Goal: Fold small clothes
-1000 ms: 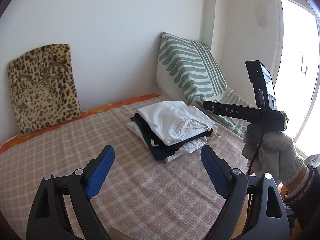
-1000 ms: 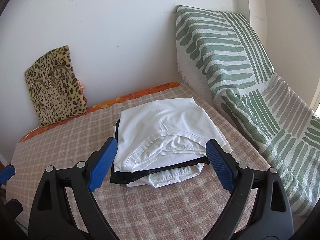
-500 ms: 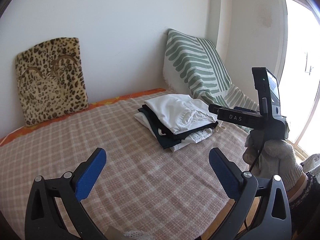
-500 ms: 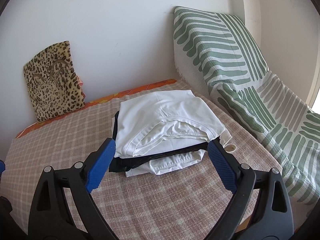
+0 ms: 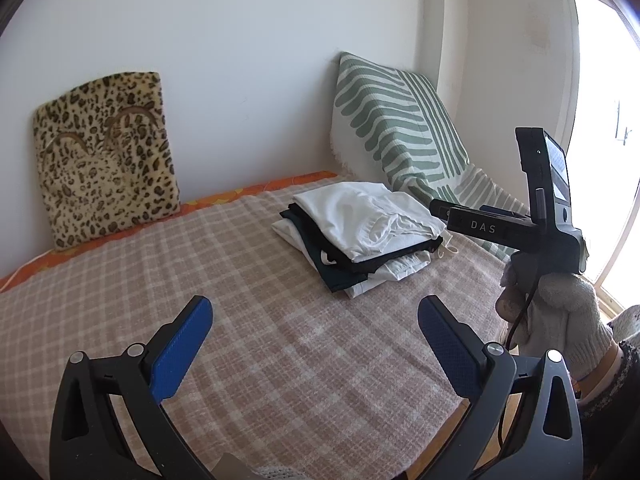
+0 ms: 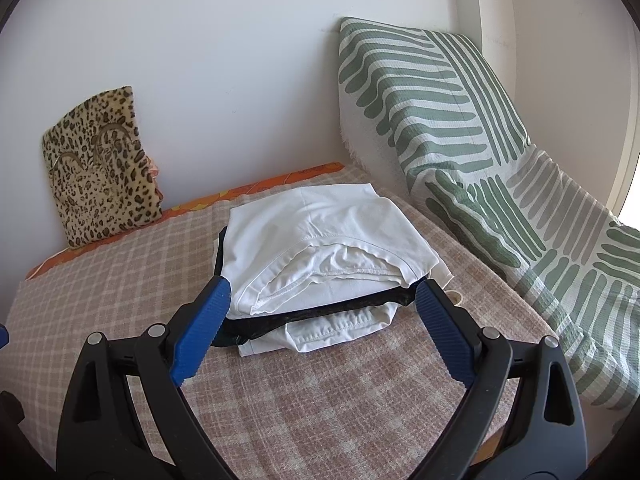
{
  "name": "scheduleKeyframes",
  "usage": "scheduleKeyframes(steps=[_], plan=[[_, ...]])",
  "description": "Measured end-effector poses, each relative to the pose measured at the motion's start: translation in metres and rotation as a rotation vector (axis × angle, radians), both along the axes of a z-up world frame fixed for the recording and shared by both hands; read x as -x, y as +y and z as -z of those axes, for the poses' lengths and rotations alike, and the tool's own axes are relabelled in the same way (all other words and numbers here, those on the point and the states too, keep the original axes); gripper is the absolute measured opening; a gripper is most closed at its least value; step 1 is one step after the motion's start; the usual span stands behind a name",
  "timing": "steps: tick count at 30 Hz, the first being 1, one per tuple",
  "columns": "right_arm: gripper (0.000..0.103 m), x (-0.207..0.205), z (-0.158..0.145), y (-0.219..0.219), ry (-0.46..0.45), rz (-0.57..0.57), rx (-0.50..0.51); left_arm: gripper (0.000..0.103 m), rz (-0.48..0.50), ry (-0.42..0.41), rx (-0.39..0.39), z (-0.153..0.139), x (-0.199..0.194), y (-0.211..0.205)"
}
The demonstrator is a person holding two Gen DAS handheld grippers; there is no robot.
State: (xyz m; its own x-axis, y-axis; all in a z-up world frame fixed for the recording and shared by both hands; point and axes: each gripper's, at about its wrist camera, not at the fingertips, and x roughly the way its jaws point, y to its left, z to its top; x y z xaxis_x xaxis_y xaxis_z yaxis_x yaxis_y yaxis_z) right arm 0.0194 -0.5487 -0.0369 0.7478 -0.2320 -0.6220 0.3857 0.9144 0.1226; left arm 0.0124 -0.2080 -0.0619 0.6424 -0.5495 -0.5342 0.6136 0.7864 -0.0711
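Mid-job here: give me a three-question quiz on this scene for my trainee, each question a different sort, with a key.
1. True or false: the left gripper is closed on a garment.
2. Multiple choice: the top piece of the stack of clothes is A) black B) white C) green striped.
3. Fill in: the leopard-print cushion leans against the ____.

Key:
1. False. Its jaws stand wide open with only the checked blanket beneath them.
2. B. A black piece lies under it, with more white at the bottom.
3. Wall.
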Motion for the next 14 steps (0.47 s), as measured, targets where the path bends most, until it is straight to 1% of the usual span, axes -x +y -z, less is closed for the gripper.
scheduleKeyframes(steps=[7, 11, 14], plan=[[0.096, 0.0003, 0.0001, -0.0009, -0.002, -0.004, -0.004, 0.102, 0.008, 0.002, -0.005, 0.0027, 0.0, 0.0011], [0.096, 0.0004, -0.0007, -0.0009, 0.002, 0.0, -0.011, 0.102, 0.013, -0.034, -0.006, 0.0024, 0.0026, 0.0017], [0.096, 0.0001, -0.0005, -0.0011, 0.001, -0.001, -0.009, 0.102, 0.02, -0.032, -0.009, 0.0032, 0.0027, 0.002]])
